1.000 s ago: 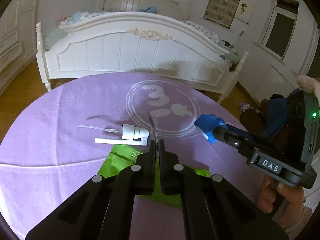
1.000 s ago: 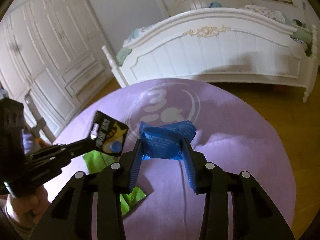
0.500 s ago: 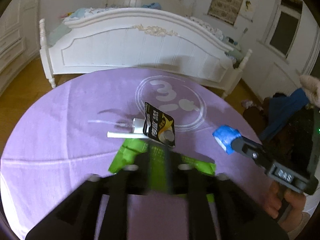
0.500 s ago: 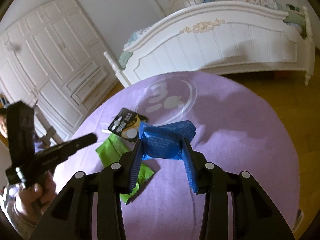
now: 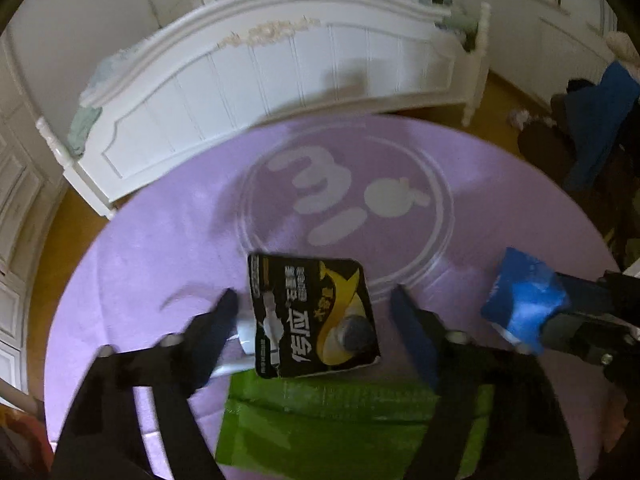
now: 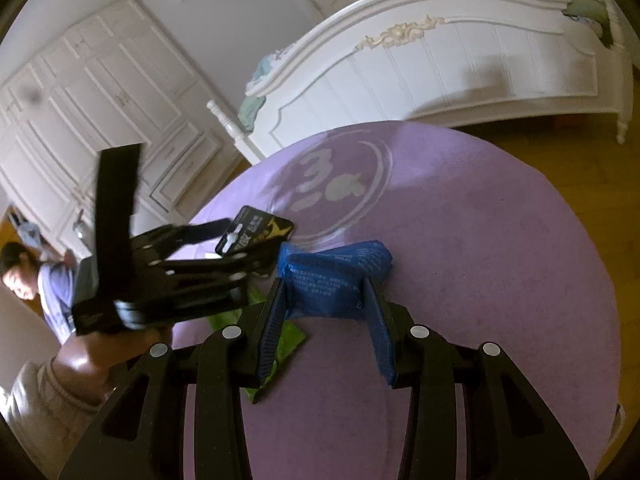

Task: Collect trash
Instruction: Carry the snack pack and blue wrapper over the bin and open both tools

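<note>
Left gripper [image 5: 312, 304] has just been opening; its jaws stand wide, and the black packet [image 5: 314, 316] sits between them, touching neither finger, above the green bag [image 5: 344, 416] on the purple rug [image 5: 160, 240]. Right gripper [image 6: 326, 300], in its own view, clamps a blue wrapper [image 6: 334, 276]; the left gripper [image 6: 224, 248] lies just left.
</note>
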`<state>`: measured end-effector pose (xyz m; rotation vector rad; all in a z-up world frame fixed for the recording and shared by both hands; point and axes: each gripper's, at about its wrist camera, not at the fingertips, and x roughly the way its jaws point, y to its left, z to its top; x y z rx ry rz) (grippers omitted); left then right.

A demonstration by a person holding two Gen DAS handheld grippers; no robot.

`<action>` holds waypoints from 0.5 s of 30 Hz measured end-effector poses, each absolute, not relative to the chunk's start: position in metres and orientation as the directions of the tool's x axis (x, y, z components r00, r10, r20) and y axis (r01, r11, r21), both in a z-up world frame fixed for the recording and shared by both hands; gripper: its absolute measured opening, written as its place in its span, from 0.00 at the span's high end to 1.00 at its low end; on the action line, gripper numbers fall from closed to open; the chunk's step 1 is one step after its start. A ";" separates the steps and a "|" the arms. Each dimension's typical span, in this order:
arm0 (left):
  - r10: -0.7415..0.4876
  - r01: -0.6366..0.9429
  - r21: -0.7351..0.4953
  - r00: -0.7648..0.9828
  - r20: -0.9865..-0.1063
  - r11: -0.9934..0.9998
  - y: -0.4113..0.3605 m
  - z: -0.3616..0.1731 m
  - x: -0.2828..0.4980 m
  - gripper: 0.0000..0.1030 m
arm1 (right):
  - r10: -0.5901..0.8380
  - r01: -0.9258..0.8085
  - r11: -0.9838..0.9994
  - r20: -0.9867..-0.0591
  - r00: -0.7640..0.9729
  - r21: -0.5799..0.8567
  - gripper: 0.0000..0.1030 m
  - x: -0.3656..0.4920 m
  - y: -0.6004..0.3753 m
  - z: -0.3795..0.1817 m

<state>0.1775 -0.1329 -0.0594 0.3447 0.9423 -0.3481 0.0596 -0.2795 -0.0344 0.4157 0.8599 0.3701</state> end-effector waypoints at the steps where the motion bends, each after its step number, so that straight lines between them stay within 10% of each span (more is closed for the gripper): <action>1: -0.162 0.444 0.116 0.542 -0.825 0.889 -0.133 -0.059 0.177 0.48 | 0.476 -0.145 0.855 -0.646 0.597 0.498 0.61 0.060 -0.280 -0.035; 7: -0.188 0.450 0.104 0.557 -0.809 0.887 -0.135 -0.054 0.171 0.90 | 0.485 -0.149 0.850 -0.639 0.597 0.506 0.61 0.060 -0.282 -0.034; 15: -0.277 0.460 0.030 0.583 -0.764 0.887 -0.127 -0.035 0.144 0.98 | 0.487 -0.150 0.846 -0.626 0.609 0.512 0.61 0.058 -0.282 -0.033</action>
